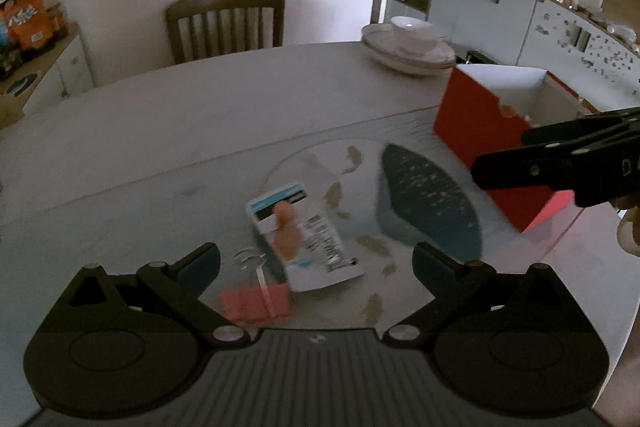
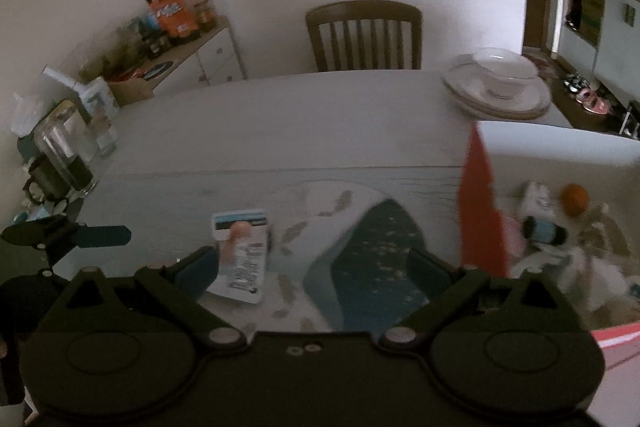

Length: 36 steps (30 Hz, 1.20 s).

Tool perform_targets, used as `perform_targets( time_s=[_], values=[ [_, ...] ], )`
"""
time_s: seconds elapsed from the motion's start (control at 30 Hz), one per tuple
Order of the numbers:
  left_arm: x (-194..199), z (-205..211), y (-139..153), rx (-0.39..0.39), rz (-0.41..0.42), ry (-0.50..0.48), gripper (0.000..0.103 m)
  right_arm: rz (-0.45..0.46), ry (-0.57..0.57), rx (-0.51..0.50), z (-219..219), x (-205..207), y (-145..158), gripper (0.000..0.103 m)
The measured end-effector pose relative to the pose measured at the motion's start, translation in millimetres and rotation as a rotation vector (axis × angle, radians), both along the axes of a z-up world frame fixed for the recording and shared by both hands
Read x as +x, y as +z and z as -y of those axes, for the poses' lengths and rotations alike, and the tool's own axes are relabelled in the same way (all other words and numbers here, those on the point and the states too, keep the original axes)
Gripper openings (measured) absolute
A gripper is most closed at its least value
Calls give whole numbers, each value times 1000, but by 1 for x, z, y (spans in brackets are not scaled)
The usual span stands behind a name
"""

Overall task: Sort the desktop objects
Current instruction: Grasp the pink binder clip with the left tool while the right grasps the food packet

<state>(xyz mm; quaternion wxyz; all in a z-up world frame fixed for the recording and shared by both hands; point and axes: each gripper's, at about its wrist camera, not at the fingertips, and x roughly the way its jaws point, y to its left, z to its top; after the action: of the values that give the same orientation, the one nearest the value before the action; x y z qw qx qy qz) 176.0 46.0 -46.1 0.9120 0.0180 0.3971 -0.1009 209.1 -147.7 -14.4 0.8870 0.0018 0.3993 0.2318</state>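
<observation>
Hovering over the worktop (image 1: 240, 99), the left tool (image 1: 316, 267) is standing with its jaws spread to their widest and nothing between them, which reads as readiness for a pickup. Directly ahead of it and just below its opening, a packet (image 1: 304, 235) is lying flat on a placemat (image 1: 432, 195), with a pink card (image 1: 256, 301) lying nearer still, close to the left finger; neither is touching the tool. The right tool (image 2: 316, 267) is likewise standing wide and empty, with the packet (image 2: 242, 255) showing just beside its left finger. To its right, a red box (image 2: 478, 211) is sitting open on the worktop, already holding a bottle (image 2: 546, 231) and other small items, so it is probably serving as the sorting bin. Plates (image 1: 408, 47) are stacked beyond.
</observation>
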Motion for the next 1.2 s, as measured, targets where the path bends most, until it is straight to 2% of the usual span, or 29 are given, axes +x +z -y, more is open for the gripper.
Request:
perform_targets(
  time_s=[0.3, 0.7, 1.2],
  values=[
    [6, -29, -23, 2, -35, 50, 103, -13, 49, -23, -51, 10, -20, 100],
    [9, -45, -59, -11, -58, 100, 103, -38, 108, -58, -103, 36, -52, 100],
    [13, -43, -81, -11, -63, 92, 100, -105, 108, -129, -133, 70, -94, 96]
  ],
)
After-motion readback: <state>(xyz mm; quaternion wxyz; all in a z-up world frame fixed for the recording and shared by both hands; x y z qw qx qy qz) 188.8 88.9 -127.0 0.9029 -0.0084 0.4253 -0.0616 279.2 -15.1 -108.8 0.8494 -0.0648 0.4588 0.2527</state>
